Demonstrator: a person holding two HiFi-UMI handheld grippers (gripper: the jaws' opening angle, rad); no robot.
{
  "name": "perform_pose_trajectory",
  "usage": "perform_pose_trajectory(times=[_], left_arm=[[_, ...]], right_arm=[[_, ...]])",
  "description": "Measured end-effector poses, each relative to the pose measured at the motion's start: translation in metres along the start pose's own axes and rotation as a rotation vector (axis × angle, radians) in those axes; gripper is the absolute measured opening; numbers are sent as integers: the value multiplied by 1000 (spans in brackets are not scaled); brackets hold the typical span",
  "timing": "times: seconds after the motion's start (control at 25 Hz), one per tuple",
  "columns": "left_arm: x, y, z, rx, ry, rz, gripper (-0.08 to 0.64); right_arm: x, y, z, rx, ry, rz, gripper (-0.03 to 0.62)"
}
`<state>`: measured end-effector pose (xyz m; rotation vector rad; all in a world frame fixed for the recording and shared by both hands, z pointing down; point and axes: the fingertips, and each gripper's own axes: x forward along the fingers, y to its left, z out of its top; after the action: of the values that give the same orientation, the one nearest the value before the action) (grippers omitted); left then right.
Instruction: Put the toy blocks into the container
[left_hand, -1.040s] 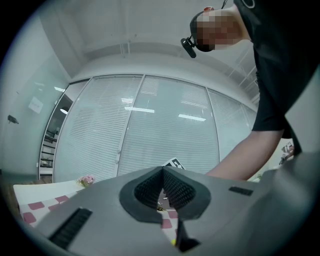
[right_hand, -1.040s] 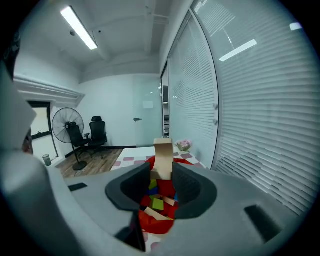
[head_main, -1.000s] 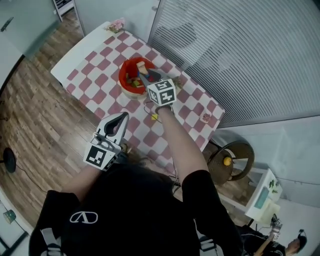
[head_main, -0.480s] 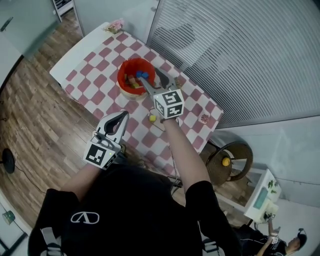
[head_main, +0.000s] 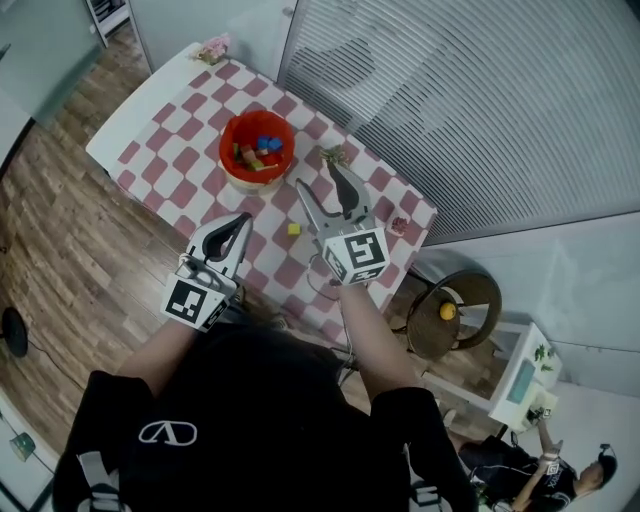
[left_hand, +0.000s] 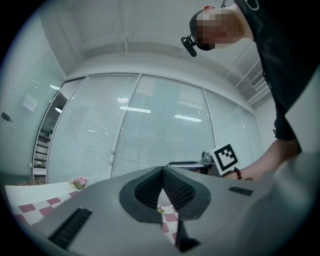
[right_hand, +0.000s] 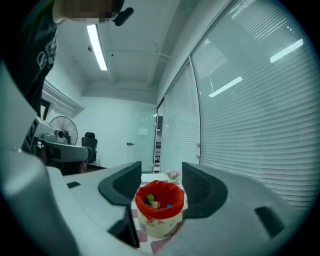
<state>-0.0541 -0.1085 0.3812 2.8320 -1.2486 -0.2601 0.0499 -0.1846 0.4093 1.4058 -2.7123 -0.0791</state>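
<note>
The red-lined container stands on the checked table with several coloured blocks inside; it also shows between the jaws of the right gripper view, well ahead of them. One yellow block lies on the table between the two grippers. My right gripper hovers near the table's right part, pulled back from the container. It is open with nothing between its jaws, which have just opened and then eased slightly narrower. My left gripper hangs over the near table edge, shut and empty.
A small green item and a pink item lie on the table's right side, and pink flowers at its far corner. A round stool with a yellow ball stands right of the table. Glass walls with blinds lie behind.
My right gripper has drawn back from above the container toward me and risen, with its jaws now wider. The left gripper has stayed where it was.
</note>
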Motion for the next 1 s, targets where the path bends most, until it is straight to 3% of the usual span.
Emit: perform_pose_trajectory(times=[0.16, 0.32, 0.72, 1.0], left_arm=[[3, -2, -2, 1, 8, -8, 6], [4, -3, -4, 1, 16, -11, 6], [4, -3, -5, -8, 19, -13, 6], [-3, 1, -10, -16, 30, 2, 6]], right_arm=[[-29, 8, 7, -1, -17, -17, 260], [-51, 12, -12, 18, 21, -40, 261], [-47, 12, -118, 115, 264, -63, 265], [-24, 27, -220, 217, 506, 7, 281]])
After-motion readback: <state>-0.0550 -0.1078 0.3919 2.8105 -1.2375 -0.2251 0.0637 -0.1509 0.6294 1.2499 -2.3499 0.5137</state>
